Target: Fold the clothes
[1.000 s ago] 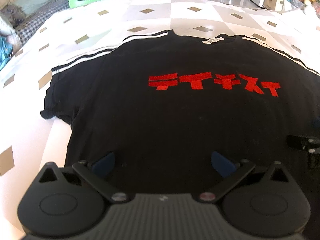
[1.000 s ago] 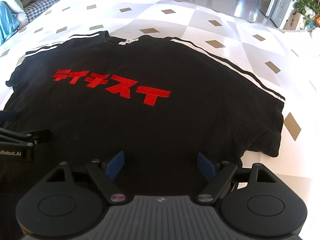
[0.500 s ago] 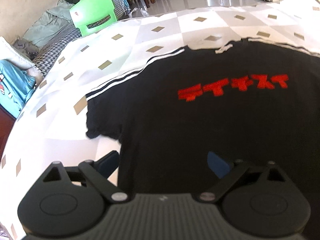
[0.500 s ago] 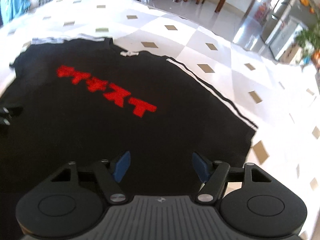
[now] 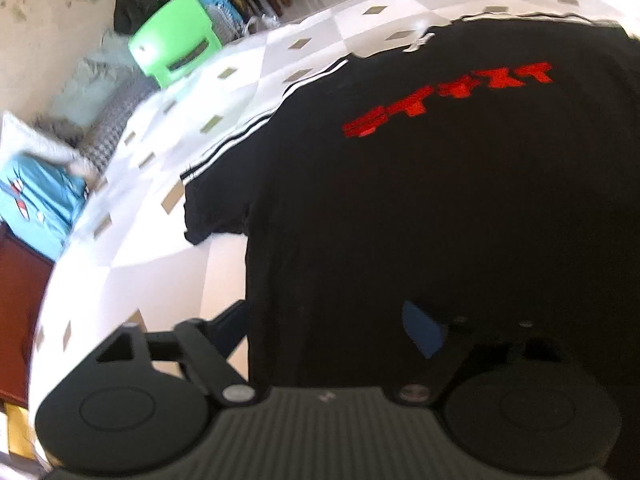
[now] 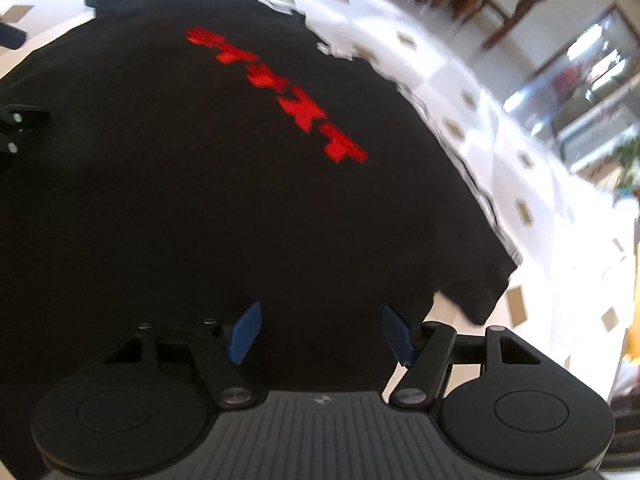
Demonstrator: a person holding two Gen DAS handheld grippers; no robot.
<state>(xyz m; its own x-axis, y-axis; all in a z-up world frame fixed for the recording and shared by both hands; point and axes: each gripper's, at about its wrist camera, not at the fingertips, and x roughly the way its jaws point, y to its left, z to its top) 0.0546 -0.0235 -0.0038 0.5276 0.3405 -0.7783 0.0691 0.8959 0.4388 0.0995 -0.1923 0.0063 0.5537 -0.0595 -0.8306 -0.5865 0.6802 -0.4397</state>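
Observation:
A black T-shirt (image 5: 400, 220) with red lettering (image 5: 440, 104) lies flat, front up, on a white tablecloth (image 5: 160, 240) with tan diamonds. My left gripper (image 5: 328, 328) hovers at the shirt's left side below the sleeve (image 5: 216, 208). Its jaws are closing. The shirt's side edge runs between them, one finger over bare cloth, the other over the shirt, and neither pad presses. In the right wrist view the same T-shirt (image 6: 200, 200) fills the frame. My right gripper (image 6: 320, 336) is open low over its right side, close to the right sleeve (image 6: 480, 292), holding nothing.
The table's edge curves down the left of the left wrist view. Beyond it are a green plastic stool (image 5: 176, 52), a blue bundle (image 5: 36, 204) and a patterned couch. Wooden chairs (image 6: 500, 12) and a shiny floor lie past the far edge.
Both grippers moved outward from the shirt's middle, the left toward its left edge, the right toward its right sleeve. Both rolled, tilting the views, and their jaws narrowed.

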